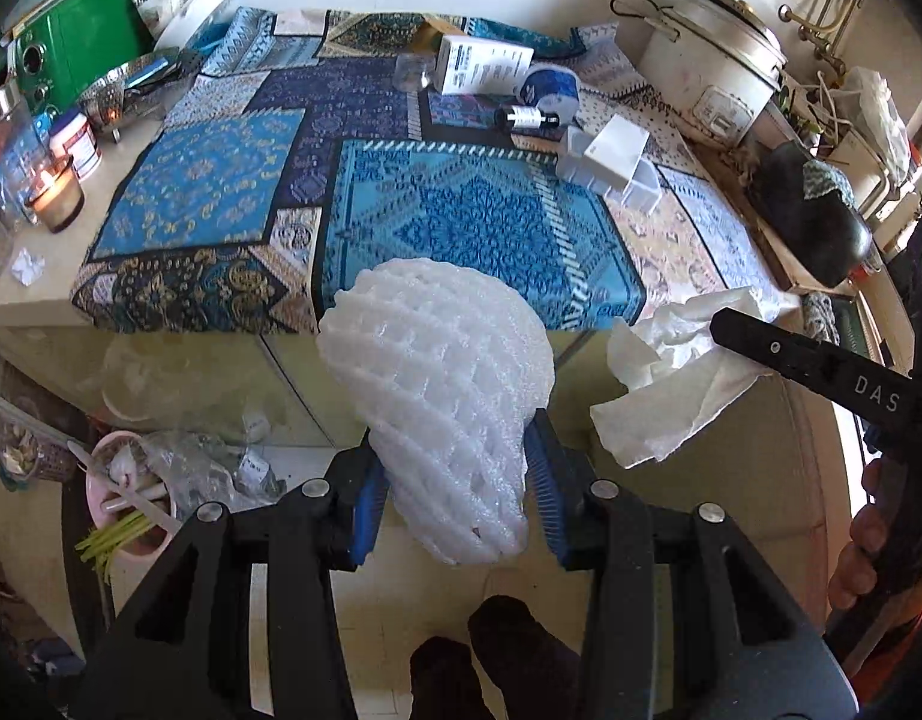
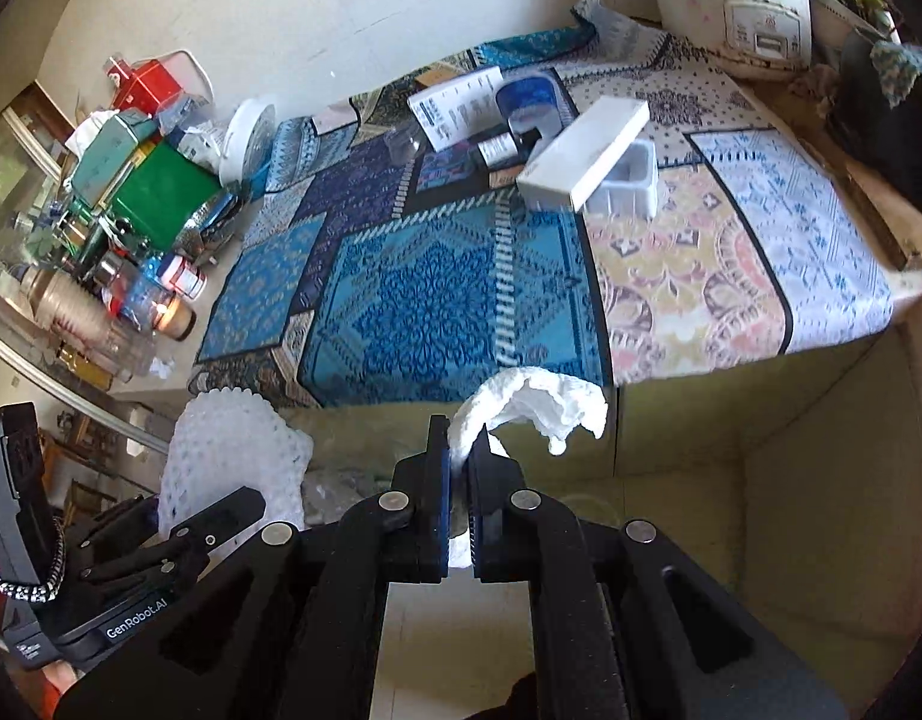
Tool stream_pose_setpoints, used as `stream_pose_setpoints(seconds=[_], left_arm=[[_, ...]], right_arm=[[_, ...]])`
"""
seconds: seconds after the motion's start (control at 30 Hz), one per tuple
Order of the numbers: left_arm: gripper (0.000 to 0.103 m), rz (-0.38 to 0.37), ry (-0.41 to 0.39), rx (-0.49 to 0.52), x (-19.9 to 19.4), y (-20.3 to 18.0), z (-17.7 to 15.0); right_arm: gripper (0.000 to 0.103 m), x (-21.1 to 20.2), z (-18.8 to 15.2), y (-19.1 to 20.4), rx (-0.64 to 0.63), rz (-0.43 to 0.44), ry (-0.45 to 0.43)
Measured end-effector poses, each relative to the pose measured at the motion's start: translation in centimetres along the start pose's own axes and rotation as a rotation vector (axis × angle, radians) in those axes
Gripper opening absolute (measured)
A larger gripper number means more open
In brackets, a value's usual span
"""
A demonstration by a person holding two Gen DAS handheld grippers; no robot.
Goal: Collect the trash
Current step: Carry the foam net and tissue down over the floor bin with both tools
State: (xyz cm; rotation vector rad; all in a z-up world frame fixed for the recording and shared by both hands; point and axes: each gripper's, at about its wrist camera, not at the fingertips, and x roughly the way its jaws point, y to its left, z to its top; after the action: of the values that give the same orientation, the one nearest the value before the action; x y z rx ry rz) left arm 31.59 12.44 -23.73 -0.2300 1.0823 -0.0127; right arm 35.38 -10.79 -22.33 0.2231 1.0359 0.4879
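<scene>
Left wrist view: left hand-held gripper (image 1: 455,480) pinches a white foam net (image 1: 443,384), held off the bench (image 1: 35,306) edge above the floor. Small crumpled paper (image 1: 27,267) remains on the bench.

Right wrist view: right hand-held gripper (image 2: 459,474) pressed onto a crumpled tissue (image 2: 532,402). Two pieces collected; depositing appears left.
</scene>
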Motion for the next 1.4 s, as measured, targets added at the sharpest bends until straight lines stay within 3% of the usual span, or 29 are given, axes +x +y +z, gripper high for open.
stream_pose_setpoints(seconds=[0.2,0.4,0.5,0.9,1.1,1.23,1.4], left_arm=[[0.043,0.014,0.096,-0.043,4.8,-0.2,-4.2],[0.043,0.02,0.184,-0.088,12.6,-0.1,-8.5],[0.043,0.014,0.219,-0.126,17.4,0.5,-10.8],[0.043,-0.059,0.36,-0.232,39.3,4.9,-20.9],[0.043,-0.05,0.387,-0.276,47.2,6.8,-25.8],[0.043,-0.055,0.365,-0.305,50.4,7.5,-27.7],[0.043,-0.049,0.341,-0.273,53.0,7.5,-28.7]], right_arm=[[0.005,3.5,-4.0,-2.3,0.003,0.0,0.108],[0.005,8.3,-8.0,-5.9,-0.002,-0.016,0.198],[0.005,11.5,-10.1,-8.1,-0.027,-0.054,0.225],[0.005,26.4,-18.2,-16.8,0.017,-0.07,0.325],[0.005,32.8,-20.9,-19.7,0.009,-0.024,0.337],[0.005,37.1,-21.3,-19.8,-0.025,-0.027,0.35],[0.005,40.8,-22.3,-20.0,-0.051,-0.036,0.383]])
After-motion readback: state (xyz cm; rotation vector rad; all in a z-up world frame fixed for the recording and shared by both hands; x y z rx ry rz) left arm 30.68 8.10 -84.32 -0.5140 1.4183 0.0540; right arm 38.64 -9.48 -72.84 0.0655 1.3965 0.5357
